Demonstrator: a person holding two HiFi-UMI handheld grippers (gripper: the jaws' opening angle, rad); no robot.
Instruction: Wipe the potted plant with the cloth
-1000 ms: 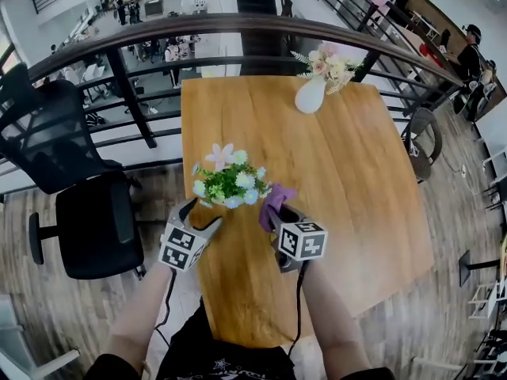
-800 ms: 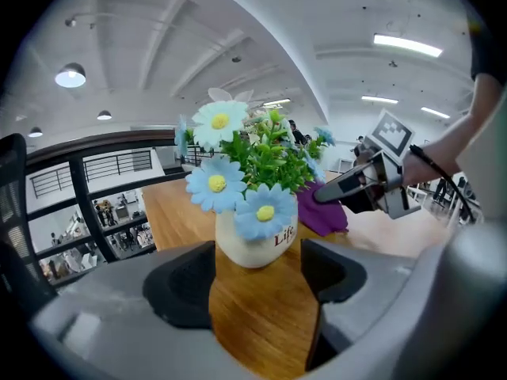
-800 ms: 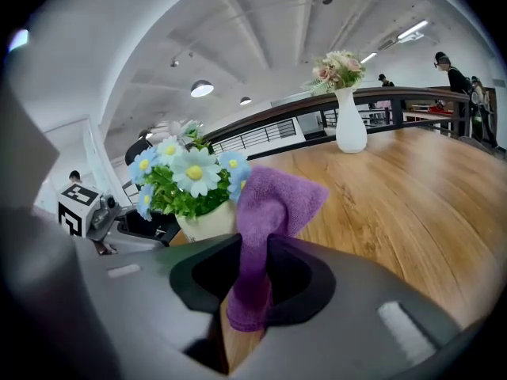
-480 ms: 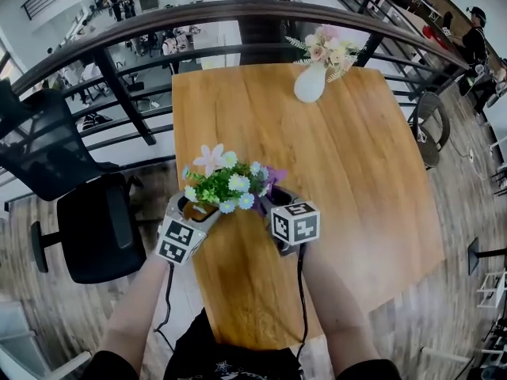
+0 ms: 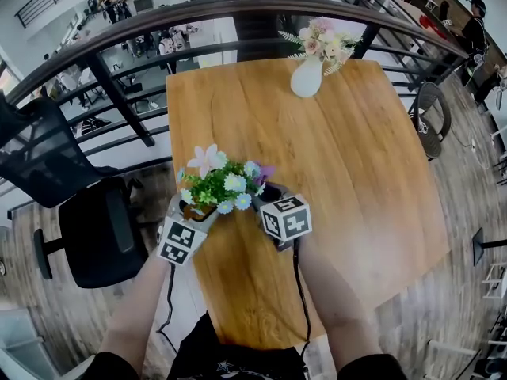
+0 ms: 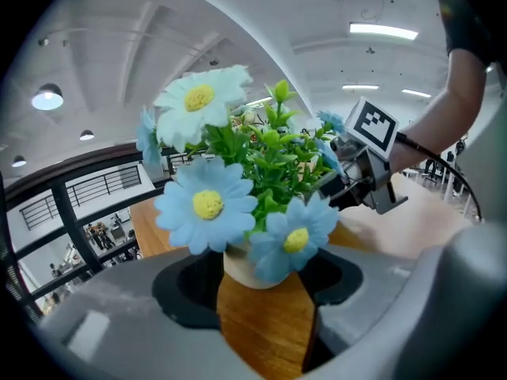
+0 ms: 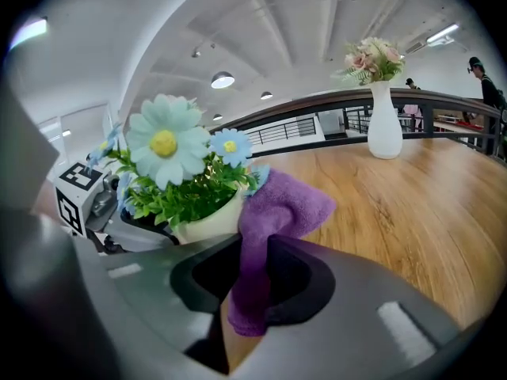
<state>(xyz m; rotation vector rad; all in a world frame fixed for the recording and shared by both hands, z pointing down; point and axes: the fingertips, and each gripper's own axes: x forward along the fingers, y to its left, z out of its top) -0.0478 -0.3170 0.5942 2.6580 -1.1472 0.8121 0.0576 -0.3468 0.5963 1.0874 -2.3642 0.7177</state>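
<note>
The potted plant (image 5: pixel 222 184) has a cream pot (image 6: pixel 249 266), green leaves and pale blue and pink flowers. It stands near the left front of the wooden table (image 5: pixel 356 157). My left gripper (image 5: pixel 194 207) reaches round the pot from the left. Its jaws are closing, with the pot between them (image 6: pixel 265 291) and a thin gap still showing on each side. My right gripper (image 5: pixel 265 192) is shut on a purple cloth (image 7: pixel 277 208). The cloth's free end rests against the right side of the pot (image 7: pixel 207 220) and the leaves.
A white vase of pink flowers (image 5: pixel 307 76) stands at the table's far edge. A dark railing (image 5: pixel 119 38) runs behind the table. A black office chair (image 5: pixel 79 212) is on the left, beside the table's left edge.
Both grippers have closed in on the plant. The left one now has the pot between its jaws. The cloth has moved left until it touches the plant.
</note>
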